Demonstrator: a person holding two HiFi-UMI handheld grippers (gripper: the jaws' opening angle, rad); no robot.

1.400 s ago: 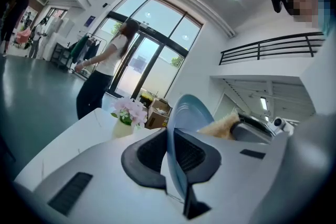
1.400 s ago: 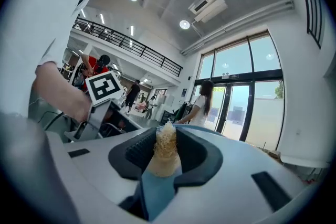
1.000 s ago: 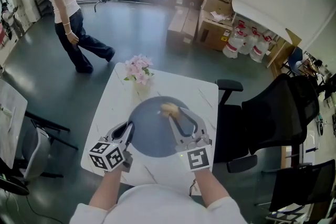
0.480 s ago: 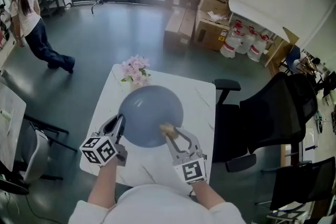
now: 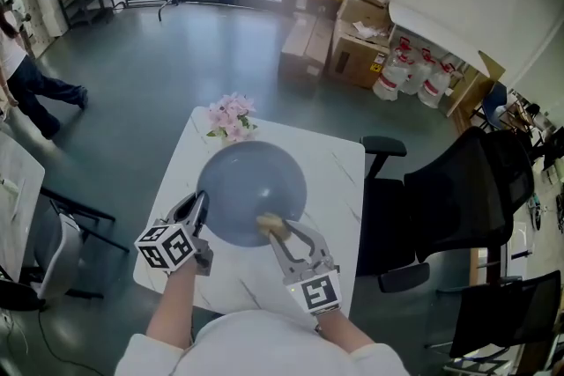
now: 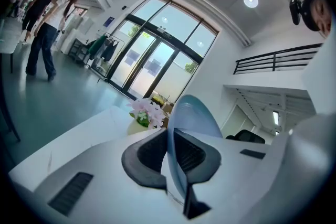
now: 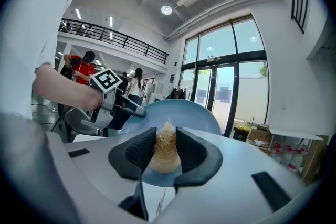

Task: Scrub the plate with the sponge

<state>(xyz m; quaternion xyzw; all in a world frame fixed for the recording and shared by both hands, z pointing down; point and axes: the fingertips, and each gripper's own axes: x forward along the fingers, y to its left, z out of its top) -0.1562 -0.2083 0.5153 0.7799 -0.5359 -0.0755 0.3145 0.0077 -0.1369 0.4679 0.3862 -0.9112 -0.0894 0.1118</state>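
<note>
one blue-grey plate (image 5: 251,180), one tan sponge (image 7: 166,144), two grippers and one bunch of pink flowers (image 5: 229,117). the left gripper (image 6: 170,152) is clamped on the plate's rim, which its own view shows edge-on between the pads. the right gripper (image 7: 166,159) pinches the sponge, which rests against the plate's near edge just ahead of its jaws. the plate seems tilted up off the tabletop (image 5: 339,180), though the head view leaves that unclear. the flowers stand beyond the left gripper, partly behind the plate. a person (image 5: 22,84) far left of the left gripper is cut off by the frame. only the right gripper view shows the sponge's coarse fibres.
</note>
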